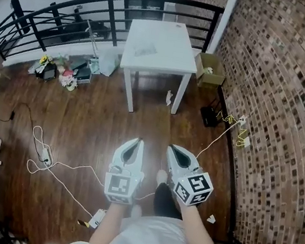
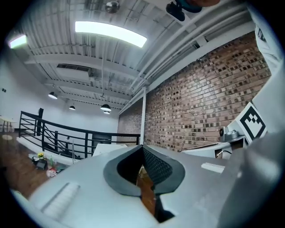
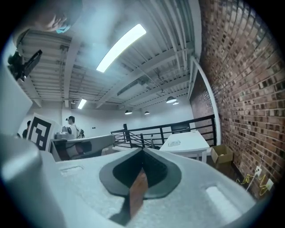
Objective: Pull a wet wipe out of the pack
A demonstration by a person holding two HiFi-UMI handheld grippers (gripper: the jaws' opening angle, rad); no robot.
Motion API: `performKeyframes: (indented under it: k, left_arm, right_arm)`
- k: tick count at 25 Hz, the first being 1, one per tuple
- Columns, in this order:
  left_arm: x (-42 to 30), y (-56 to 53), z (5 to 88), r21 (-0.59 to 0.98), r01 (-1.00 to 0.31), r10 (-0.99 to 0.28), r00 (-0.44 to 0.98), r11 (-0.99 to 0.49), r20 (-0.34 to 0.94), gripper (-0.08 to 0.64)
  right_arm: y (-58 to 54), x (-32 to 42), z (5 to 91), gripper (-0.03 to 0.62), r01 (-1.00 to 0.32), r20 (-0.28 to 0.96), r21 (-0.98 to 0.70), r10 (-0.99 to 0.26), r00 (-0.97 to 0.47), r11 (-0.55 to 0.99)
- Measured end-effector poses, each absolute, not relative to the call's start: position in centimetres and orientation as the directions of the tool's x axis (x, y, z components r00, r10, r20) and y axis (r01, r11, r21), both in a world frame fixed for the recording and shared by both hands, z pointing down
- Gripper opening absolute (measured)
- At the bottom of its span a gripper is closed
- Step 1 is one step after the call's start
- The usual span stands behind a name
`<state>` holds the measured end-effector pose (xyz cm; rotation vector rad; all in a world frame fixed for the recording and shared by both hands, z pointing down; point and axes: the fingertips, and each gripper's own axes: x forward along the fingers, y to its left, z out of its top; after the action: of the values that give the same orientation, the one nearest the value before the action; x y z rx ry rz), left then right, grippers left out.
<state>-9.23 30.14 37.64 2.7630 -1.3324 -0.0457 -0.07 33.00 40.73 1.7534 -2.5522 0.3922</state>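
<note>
The wet wipe pack point(image 1: 145, 49) lies flat on a white table point(image 1: 167, 63) across the room, well beyond both grippers. In the right gripper view it is a small pale packet point(image 3: 173, 143) on the tabletop point(image 3: 191, 141). My left gripper point(image 1: 136, 141) and right gripper point(image 1: 171, 147) are held side by side over the wooden floor, pointing toward the table. Both are shut, tips together, with nothing between them. The left gripper view shows its closed tips point(image 2: 142, 147) with the table point(image 2: 104, 148) far off behind them.
A black railing point(image 1: 102, 7) runs behind the table and a brick wall point(image 1: 282, 99) lines the right side. A cardboard box point(image 1: 209, 69) sits by the table. White cables point(image 1: 44, 156) and clutter point(image 1: 63, 70) lie on the floor at left, and a yellow cable point(image 1: 230, 119) near the wall.
</note>
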Motion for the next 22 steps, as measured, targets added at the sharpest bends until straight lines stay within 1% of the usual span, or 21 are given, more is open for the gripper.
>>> performKeyframes:
  k: [3,5,10,15,19,22]
  left_arm:
    - [-7.0,23.8,38.2,0.047,-0.804,-0.805,0.593,-0.592,0.023,0.015]
    - [-5.1,19.6,37.2,0.024,-0.809,-0.809,0.587,-0.587,0.024,0.015]
    - [-1.3,10.4,33.8,0.007,-0.836,-0.835,0.548,-0.549,-0.045,0.015]
    - [0.5,3.6,35.5,0.002,-0.864,-0.864,0.503,-0.503,-0.015,0.015]
    - [0.2,-3.3,36.5,0.016,-0.883,-0.883,0.47,-0.47,-0.007,0.015]
    - [-0.1,-9.4,37.1,0.037,-0.877,-0.878,0.477,-0.478,-0.034,0.015]
  right_arm:
    - [26.1,2.6,40.4,-0.008,-0.909,0.126,-0.212,-0.912,-0.391,0.36]
    - [21.3,4.6,39.3,-0.008,-0.898,0.092,-0.223,-0.909,-0.407,0.38]
    - [11.0,9.6,35.5,-0.008,-0.882,0.003,-0.173,-0.896,-0.445,0.438]
    - [3.2,11.7,36.8,-0.008,-0.865,0.015,-0.181,-0.878,-0.478,0.468]
    - [-3.4,11.4,37.4,-0.008,-0.867,0.037,-0.1,-0.869,-0.493,0.488]
    - [-9.3,10.8,38.5,-0.008,-0.866,0.039,-0.079,-0.867,-0.497,0.493]
